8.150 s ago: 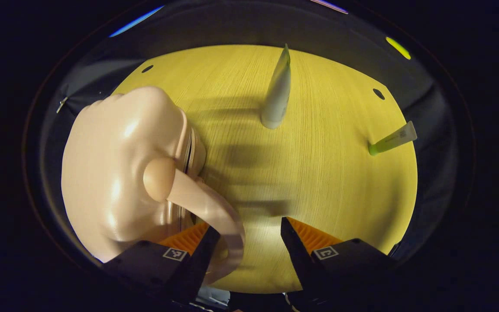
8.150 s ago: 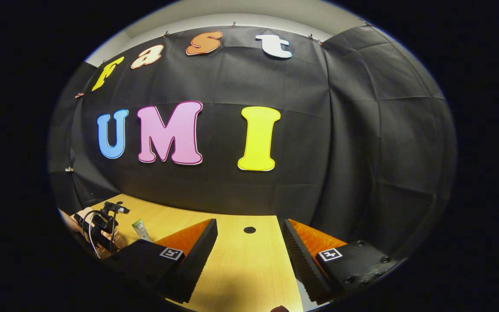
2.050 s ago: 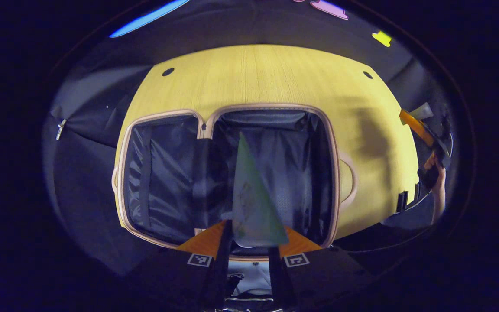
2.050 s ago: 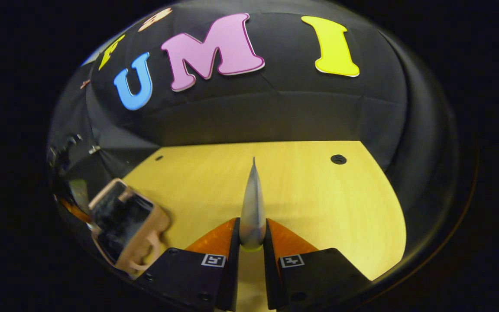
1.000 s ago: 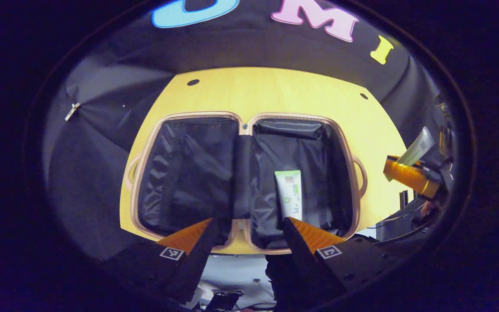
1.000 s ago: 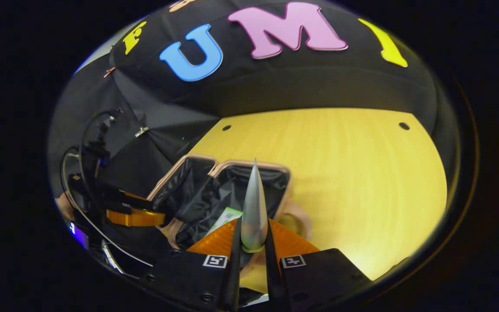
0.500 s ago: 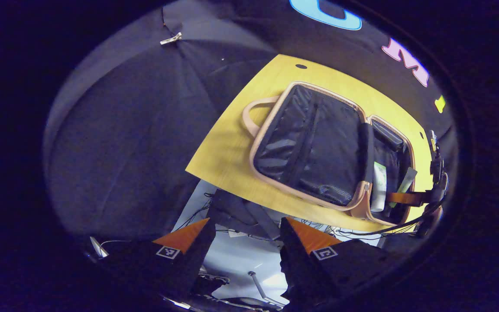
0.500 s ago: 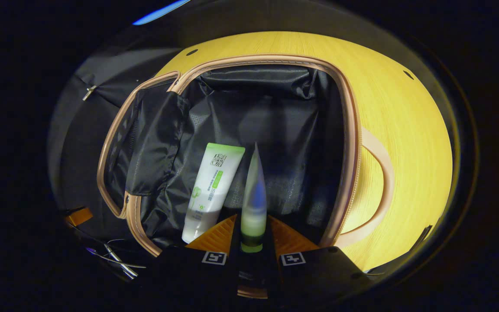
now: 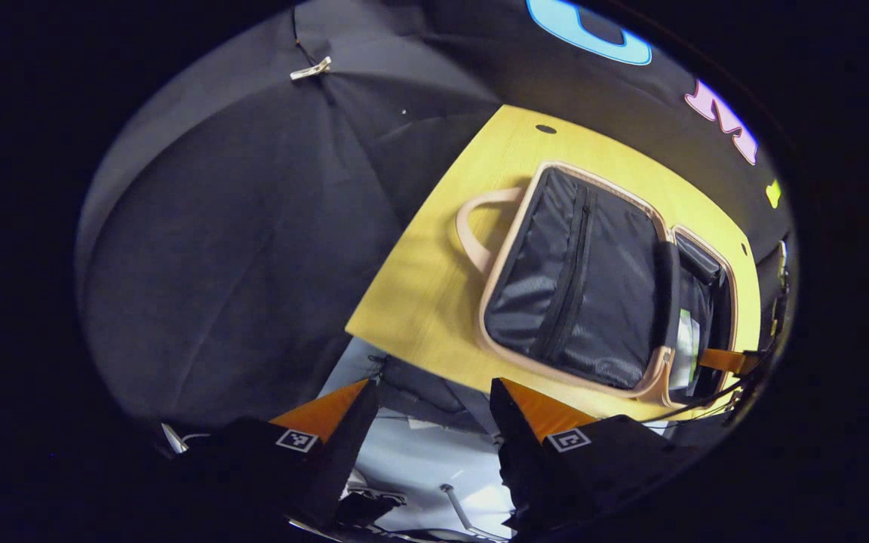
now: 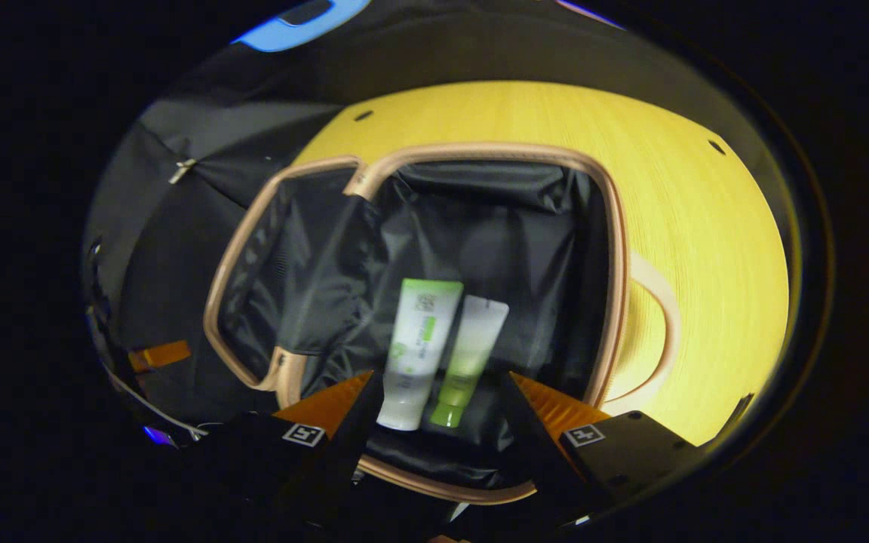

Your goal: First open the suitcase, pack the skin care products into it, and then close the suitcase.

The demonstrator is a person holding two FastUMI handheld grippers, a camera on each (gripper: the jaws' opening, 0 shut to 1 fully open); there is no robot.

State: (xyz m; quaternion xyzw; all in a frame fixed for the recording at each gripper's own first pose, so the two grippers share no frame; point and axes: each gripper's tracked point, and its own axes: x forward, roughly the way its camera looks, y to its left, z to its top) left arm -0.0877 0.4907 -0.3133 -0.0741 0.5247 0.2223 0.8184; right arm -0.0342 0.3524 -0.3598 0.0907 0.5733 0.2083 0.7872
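Observation:
The beige suitcase (image 10: 614, 249) lies open on the yellow table (image 10: 706, 226), its black lining showing. In its right half a white tube with a green end (image 10: 419, 351) and a smaller green-capped tube (image 10: 468, 358) lie side by side. My right gripper (image 10: 438, 400) hovers open just above their cap ends, holding nothing. My left gripper (image 9: 427, 422) is open and empty, off the table's near left corner, with the suitcase (image 9: 578, 294) ahead to its right. A tube (image 9: 685, 343) shows in the suitcase's far half, beside an orange finger (image 9: 721, 360) of the right gripper.
The suitcase's handles (image 10: 661, 332) (image 9: 472, 226) stick out on both sides over the bare table (image 9: 434, 286). Black cloth walls stand close behind and to the left. Below the table's edge lie cables and a pale floor (image 9: 419, 483).
My right gripper has opened and let the small green tube drop beside the white tube, then pulled back a little. The left gripper drifted slightly, still open.

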